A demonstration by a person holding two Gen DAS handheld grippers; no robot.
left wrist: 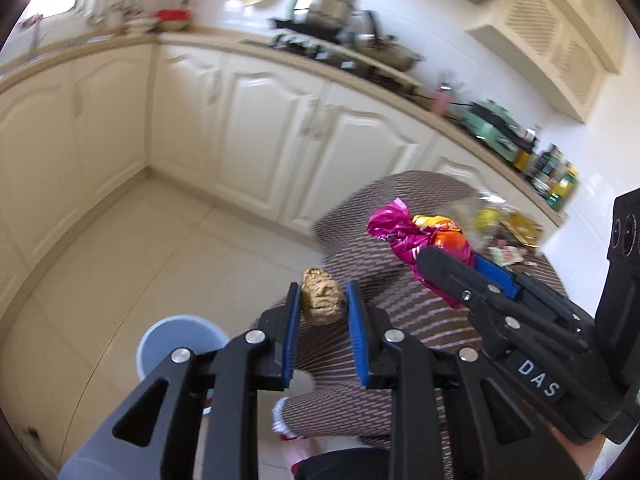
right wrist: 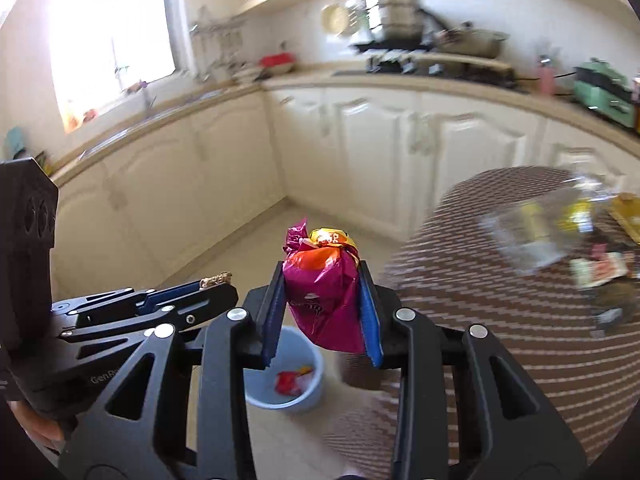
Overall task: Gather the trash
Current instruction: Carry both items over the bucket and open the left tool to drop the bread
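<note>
left gripper (left wrist: 322, 304): pinched crumpled brown paper wad (left wrist: 322, 300) | right gripper (right wrist: 322, 300): clamped magenta snack wrapper (right wrist: 324, 296) | blue bin (right wrist: 288, 376) stood below on floor, red wrapper (right wrist: 288, 383) inside

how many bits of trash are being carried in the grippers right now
2. A crumpled brown wad sits between the left gripper fingers; a magenta and orange wrapper is clamped in the right gripper. More litter lies blurred on the table.

A striped brown tablecloth (right wrist: 480, 320) carries clear plastic and wrappers (right wrist: 600, 268); a blue bin (right wrist: 308, 396) stands on the tiled floor (left wrist: 120, 248).
</note>
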